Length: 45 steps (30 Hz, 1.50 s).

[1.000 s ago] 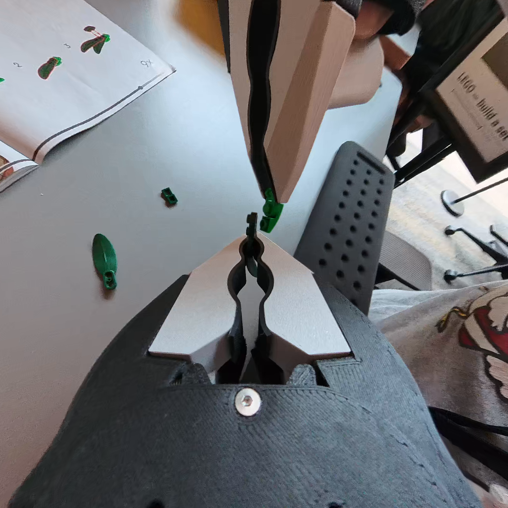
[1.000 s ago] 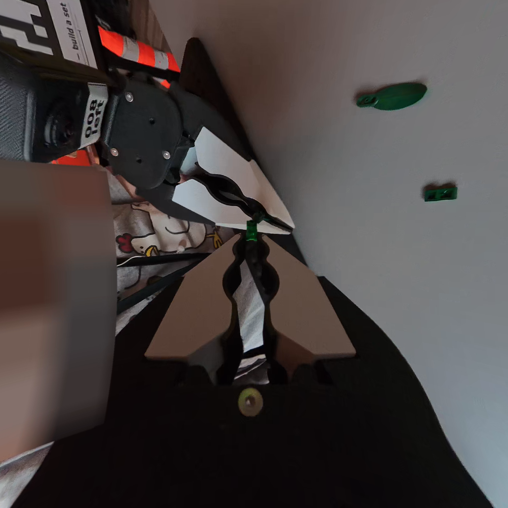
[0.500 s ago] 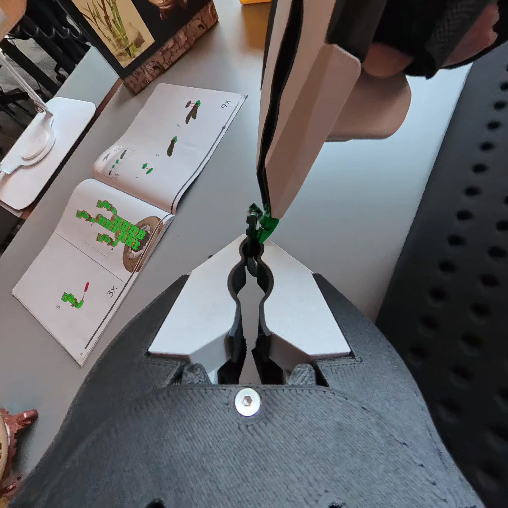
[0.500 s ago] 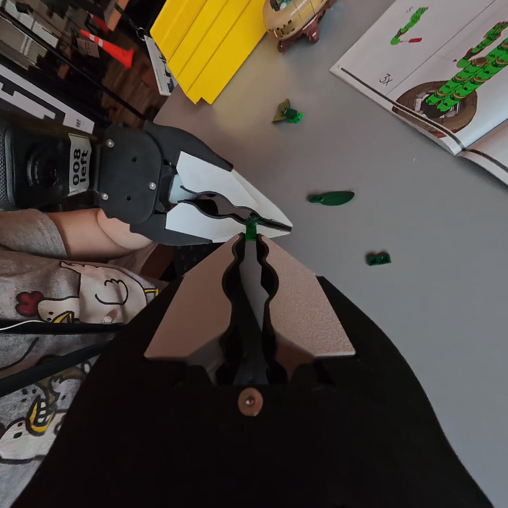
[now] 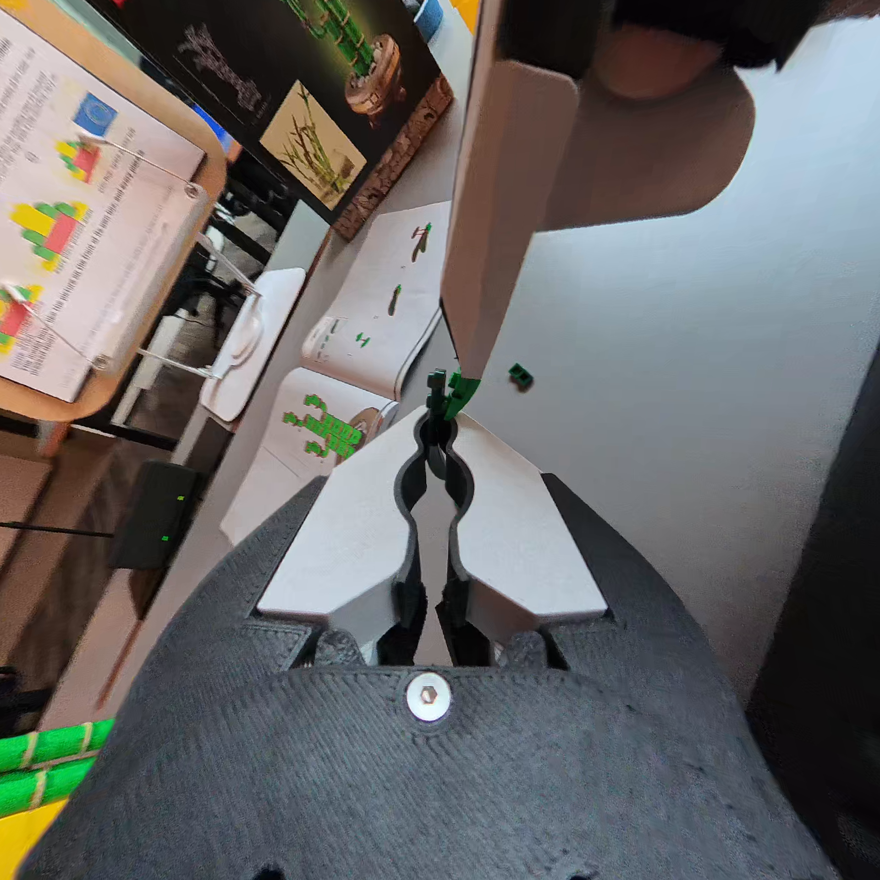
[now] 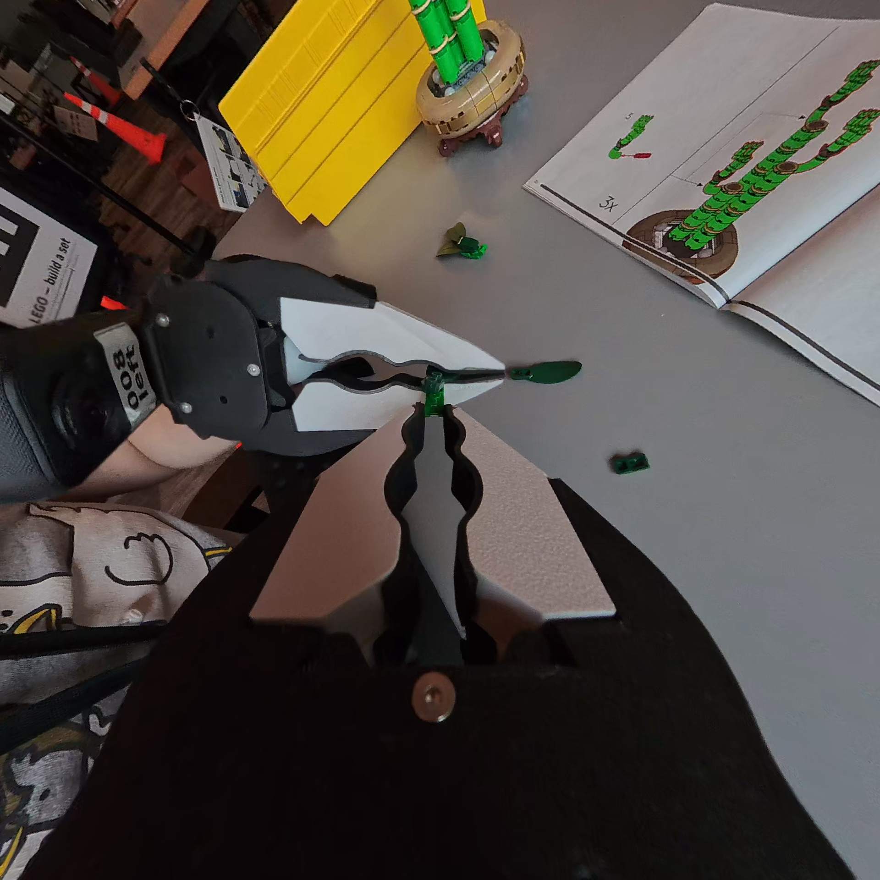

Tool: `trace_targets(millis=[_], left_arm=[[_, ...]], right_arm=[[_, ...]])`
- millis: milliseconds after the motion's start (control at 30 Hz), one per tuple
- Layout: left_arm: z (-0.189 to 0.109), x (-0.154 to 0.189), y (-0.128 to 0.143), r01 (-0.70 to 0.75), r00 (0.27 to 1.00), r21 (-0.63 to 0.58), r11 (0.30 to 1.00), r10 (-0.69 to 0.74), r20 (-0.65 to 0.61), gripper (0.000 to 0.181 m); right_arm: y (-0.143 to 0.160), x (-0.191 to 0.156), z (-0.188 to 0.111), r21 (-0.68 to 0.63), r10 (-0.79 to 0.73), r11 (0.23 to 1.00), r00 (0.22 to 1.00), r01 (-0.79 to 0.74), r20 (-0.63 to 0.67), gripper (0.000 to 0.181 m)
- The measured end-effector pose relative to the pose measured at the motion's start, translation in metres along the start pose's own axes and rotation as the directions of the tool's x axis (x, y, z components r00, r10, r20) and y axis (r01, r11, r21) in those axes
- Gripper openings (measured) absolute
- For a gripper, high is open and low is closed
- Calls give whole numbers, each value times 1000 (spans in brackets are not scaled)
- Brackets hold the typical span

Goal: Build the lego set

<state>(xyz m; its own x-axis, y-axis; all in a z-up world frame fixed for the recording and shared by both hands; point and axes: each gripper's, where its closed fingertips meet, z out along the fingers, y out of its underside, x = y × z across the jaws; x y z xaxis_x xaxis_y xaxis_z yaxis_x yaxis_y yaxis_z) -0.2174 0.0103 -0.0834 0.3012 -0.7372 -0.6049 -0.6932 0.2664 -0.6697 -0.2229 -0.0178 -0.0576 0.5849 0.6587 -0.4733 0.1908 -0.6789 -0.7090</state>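
My left gripper [image 5: 435, 415] is shut on a small dark green lego piece [image 5: 435, 386] that sticks out past its tips. My right gripper [image 6: 433, 410] is shut on a bright green lego piece [image 6: 434, 404]. In the left wrist view the right gripper comes down from above, and its bright green piece [image 5: 460, 393] touches the dark green piece. In the right wrist view the left gripper [image 6: 495, 376] lies crosswise from the left, with the dark green piece [image 6: 434, 381] against the bright one. Both are held above the grey table [image 6: 714, 524].
On the table lie a dark green leaf [image 6: 547, 371], a small dark green plate [image 6: 629, 463], a leaf cluster [image 6: 462, 244], the open instruction booklet [image 6: 743, 143], a bamboo model in a tan pot [image 6: 471, 95] and a yellow box [image 6: 333, 119]. A black chair [image 5: 833, 619] stands on the right.
Both grippers have swung round together, so the views now show the booklet and model. The two green pieces, slightly apart a second ago, now touch. Both grippers stay shut.
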Motion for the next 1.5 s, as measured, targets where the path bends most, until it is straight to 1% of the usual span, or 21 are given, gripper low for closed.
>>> trace_targets(millis=[33, 200, 367, 467, 500, 633, 733, 833, 1033, 1200, 1333, 1500], left_arm=[[-1, -2, 0, -38, 999, 0, 999, 38, 26, 0], [0, -4, 6, -198, 977, -60, 978, 202, 72, 0], [2, -4, 18, -332, 938, -154, 931, 344, 54, 0], [5, -2, 27, -386, 915, -198, 901, 401, 39, 0], [5, -1, 29, -384, 917, -204, 900, 398, 32, 0], [6, 1, 36, -299, 952, -210, 931, 306, 0, 0], [6, 0, 37, -280, 958, -213, 936, 286, -1, 0], [5, -2, 37, -276, 958, -209, 938, 285, 15, 0], [5, -3, 39, -258, 963, -214, 942, 269, 24, 0], [4, -4, 39, -230, 968, -195, 953, 244, 50, 0], [4, -8, 37, -256, 957, -181, 949, 275, 87, 0], [3, -6, 37, -258, 960, -170, 951, 273, 70, 0]], right_arm=[[0, -1, 0, 8, -7, 1000, 1000, 7, -4, 6], [1, 1, 4, 41, -38, 998, 998, 40, -52, 6], [6, 6, 14, 100, -22, 995, 997, 28, -68, 6], [9, 9, 20, 135, -6, 991, 997, 16, -73, 6], [9, 10, 22, 144, 4, 990, 998, 6, -67, 6], [8, 10, 26, 197, 55, 979, 998, -53, -5, 6], [6, 8, 28, 220, 77, 972, 996, -83, 34, 6], [3, 7, 28, 241, 66, 968, 997, -73, 35, 6], [3, 8, 31, 240, 47, 970, 999, -48, 10, 6], [3, 8, 32, 235, 66, 970, 998, -69, 24, 6], [1, 7, 31, 233, 83, 968, 996, -91, 45, 6], [2, 8, 30, 220, 80, 972, 996, -87, 42, 6]])
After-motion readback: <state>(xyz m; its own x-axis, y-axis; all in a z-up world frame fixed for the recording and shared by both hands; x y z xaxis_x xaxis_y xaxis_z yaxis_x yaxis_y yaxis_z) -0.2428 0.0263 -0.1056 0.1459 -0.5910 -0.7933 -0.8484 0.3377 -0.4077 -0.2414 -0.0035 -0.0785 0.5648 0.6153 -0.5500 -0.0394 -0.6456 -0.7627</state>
